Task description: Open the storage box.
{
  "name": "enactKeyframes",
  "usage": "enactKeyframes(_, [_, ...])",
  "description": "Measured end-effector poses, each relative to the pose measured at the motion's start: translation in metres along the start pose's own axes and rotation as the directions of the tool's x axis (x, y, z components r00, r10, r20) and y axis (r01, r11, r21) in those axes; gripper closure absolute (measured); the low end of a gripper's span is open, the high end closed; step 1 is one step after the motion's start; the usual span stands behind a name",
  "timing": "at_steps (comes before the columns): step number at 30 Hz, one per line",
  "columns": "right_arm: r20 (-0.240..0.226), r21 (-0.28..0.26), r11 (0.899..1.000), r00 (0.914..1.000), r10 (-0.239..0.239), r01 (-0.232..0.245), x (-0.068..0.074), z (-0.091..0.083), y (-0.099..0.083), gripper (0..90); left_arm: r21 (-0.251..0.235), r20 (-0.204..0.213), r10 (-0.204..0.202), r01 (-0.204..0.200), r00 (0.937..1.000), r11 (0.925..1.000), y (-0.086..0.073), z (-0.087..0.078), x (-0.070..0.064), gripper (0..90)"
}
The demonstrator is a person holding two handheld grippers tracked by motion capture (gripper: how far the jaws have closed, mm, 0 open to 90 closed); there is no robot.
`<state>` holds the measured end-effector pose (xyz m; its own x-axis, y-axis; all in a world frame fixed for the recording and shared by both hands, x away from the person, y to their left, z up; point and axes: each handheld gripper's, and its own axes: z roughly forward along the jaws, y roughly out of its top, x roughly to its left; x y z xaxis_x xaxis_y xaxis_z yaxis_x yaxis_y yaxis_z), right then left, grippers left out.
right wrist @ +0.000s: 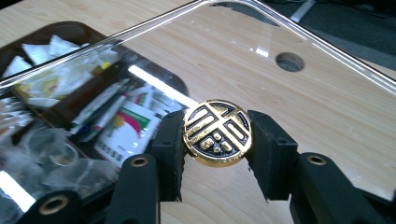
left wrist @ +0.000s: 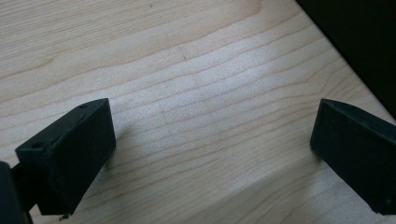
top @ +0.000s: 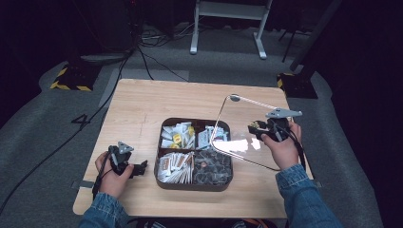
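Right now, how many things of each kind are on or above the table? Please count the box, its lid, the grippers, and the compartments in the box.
Box: 1
Clear lid with a gold knob: 1
Grippers: 2, the left gripper and the right gripper
Compartments in the box: 4
Total: 4 things, and 4 compartments inside the box.

Low in the frame's left, my left gripper [top: 140, 167] rests on the wooden table [top: 142, 102], just beside the dark four-compartment tray [top: 193, 186] at centre. The tray holds packets and sachets. Right of centre, my right gripper [top: 253, 128] holds a clear lid [top: 247, 116] tilted up, its lower edge over the tray's right side. Denim sleeves [top: 304, 199] enter from the bottom.
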<state>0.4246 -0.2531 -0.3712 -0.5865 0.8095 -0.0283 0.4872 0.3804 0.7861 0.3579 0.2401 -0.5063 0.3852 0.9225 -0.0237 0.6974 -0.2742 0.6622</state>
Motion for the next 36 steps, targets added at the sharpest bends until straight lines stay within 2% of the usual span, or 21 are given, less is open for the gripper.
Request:
enactKeyframes(7, [0.051,0.009,0.999,0.9981,0.036,-0.037,-0.025,-0.003,-0.011,59.3,0.001,0.003,0.003,-0.003,1.0,1.0,0.0,0.0,0.0,0.3])
enactKeyframes(9, [0.057,0.014,0.999,0.9977,0.038,-0.038,-0.027,-0.003,-0.012,59.2,0.001,0.003,0.004,-0.004,1.0,1.0,0.0,0.0,0.0,0.4])
enactKeyframes(10, [0.07,0.02,0.999,0.9965,0.046,-0.047,-0.034,-0.003,-0.014,59.2,0.0,0.004,0.006,-0.006,1.0,1.0,0.0,0.0,0.0,0.3])
enactKeyframes(12, [0.076,0.023,0.999,0.996,0.048,-0.05,-0.036,-0.003,-0.015,59.2,0.001,0.005,0.006,-0.006,1.0,1.0,0.001,0.001,0.0,0.3])
enactKeyframes(16, [0.11,0.032,0.997,0.9918,0.066,-0.07,-0.049,-0.004,-0.021,59.2,-0.002,0.008,0.009,-0.009,0.9999,1.0,0.002,0.002,-0.001,0.3])
enactKeyframes(25, [0.149,0.084,0.993,0.9865,0.068,-0.081,-0.064,0.008,-0.03,59.2,0.0,0.006,0.01,-0.01,0.9999,0.9999,0.002,0.002,-0.002,0.4])
enactKeyframes(31, [0.172,0.094,0.991,0.982,0.078,-0.095,-0.073,0.015,-0.033,59.2,0.001,0.008,0.011,-0.011,0.9999,0.9999,0.002,0.001,-0.002,0.4])
enactKeyframes(36, [0.18,0.113,0.984,0.977,0.115,-0.136,-0.08,0.022,-0.041,59.2,0.001,0.008,0.011,-0.011,0.9999,0.9999,0.002,0.002,-0.002,0.4])
